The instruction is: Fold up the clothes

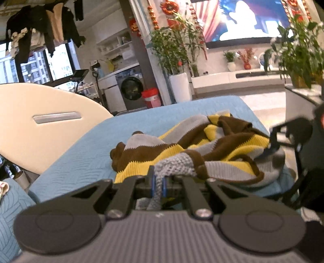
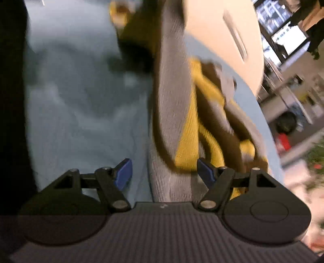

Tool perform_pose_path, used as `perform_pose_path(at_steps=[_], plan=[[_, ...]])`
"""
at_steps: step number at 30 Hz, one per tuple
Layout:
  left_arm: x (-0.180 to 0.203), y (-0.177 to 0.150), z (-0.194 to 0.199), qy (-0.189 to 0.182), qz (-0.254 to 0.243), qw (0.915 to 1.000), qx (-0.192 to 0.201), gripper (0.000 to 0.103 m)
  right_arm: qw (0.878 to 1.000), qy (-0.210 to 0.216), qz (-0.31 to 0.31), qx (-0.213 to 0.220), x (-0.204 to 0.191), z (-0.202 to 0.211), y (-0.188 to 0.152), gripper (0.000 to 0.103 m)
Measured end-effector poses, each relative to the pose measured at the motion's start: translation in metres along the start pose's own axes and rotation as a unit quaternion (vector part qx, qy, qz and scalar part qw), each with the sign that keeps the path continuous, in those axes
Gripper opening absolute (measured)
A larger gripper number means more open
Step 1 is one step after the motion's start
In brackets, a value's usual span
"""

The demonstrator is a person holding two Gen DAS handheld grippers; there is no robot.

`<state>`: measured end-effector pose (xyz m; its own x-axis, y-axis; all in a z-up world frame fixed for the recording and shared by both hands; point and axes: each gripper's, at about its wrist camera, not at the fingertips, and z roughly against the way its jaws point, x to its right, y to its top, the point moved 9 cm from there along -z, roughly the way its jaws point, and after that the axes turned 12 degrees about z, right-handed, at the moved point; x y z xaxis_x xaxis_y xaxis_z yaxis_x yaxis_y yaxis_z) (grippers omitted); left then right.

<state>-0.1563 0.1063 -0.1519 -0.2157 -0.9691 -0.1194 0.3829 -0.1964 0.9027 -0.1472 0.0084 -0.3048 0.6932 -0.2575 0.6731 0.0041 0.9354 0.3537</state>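
Note:
A knitted sweater (image 1: 202, 149) in brown, yellow and grey stripes lies crumpled on a light blue quilted cover (image 1: 81, 153). My left gripper (image 1: 159, 187) is shut on a grey edge of the sweater at its near side. In the left wrist view my right gripper (image 1: 271, 145) reaches the sweater's right side. In the blurred right wrist view the right gripper (image 2: 164, 172) is open, its blue pads (image 2: 123, 174) wide apart, with a grey part of the sweater (image 2: 174, 113) lying between them.
A cream chair back (image 1: 40, 125) stands to the left of the blue surface. Beyond it are a washing machine (image 1: 131, 89), a red bucket (image 1: 150, 97), potted plants (image 1: 174, 52), a large screen (image 1: 243, 18) and a cabinet (image 1: 301, 101) at the right.

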Motion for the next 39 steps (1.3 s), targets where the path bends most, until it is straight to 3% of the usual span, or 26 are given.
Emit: perform_pose_path(at_steps=[1,3,4,7,12,16,23,24,28,33,36,39], plan=[[-0.002,0.002,0.001,0.002,0.007,1.0000,0.004,0.008,1.000,-0.005,-0.014,0.002,-0.007,0.012,0.001,0.070],[-0.005,0.006,0.004,0.004,0.022,0.9997,0.010,0.008,0.999,-0.010,-0.041,-0.011,-0.019,0.033,-0.004,0.017],[-0.007,0.006,0.004,0.006,0.030,0.9994,0.014,0.008,0.998,-0.009,-0.054,-0.015,-0.025,0.044,-0.007,0.010],[-0.011,0.011,0.010,0.015,0.050,0.9981,0.033,0.008,0.997,-0.005,-0.081,0.002,-0.034,0.087,-0.009,0.009],[-0.022,0.028,0.021,0.025,0.097,0.9924,0.072,0.008,0.987,-0.101,-0.097,0.080,-0.015,0.178,-0.004,0.008],[-0.032,0.049,0.033,0.041,0.106,0.9880,0.105,0.008,0.966,-0.182,-0.103,0.153,0.013,0.266,0.016,0.008],[-0.055,0.118,0.075,0.101,0.088,0.9709,0.198,0.007,0.925,-0.298,-0.048,0.231,0.039,0.353,0.056,0.008],[-0.058,0.135,0.090,0.114,0.079,0.9655,0.220,0.007,0.920,-0.307,-0.046,0.240,0.054,0.346,0.060,0.008],[-0.059,0.181,0.136,0.138,0.054,0.9496,0.276,0.007,0.887,-0.357,-0.040,0.289,0.094,0.387,0.070,0.008],[-0.040,0.249,0.224,0.162,0.025,0.9179,0.362,0.007,0.848,-0.404,-0.020,0.342,0.173,0.412,0.082,0.008],[-0.029,0.282,0.258,0.171,0.011,0.9052,0.389,0.008,0.828,-0.429,-0.008,0.361,0.211,0.421,0.099,0.008],[-0.025,0.311,0.267,0.187,-0.010,0.9027,0.387,0.008,0.820,-0.437,-0.006,0.369,0.242,0.423,0.108,0.008]])
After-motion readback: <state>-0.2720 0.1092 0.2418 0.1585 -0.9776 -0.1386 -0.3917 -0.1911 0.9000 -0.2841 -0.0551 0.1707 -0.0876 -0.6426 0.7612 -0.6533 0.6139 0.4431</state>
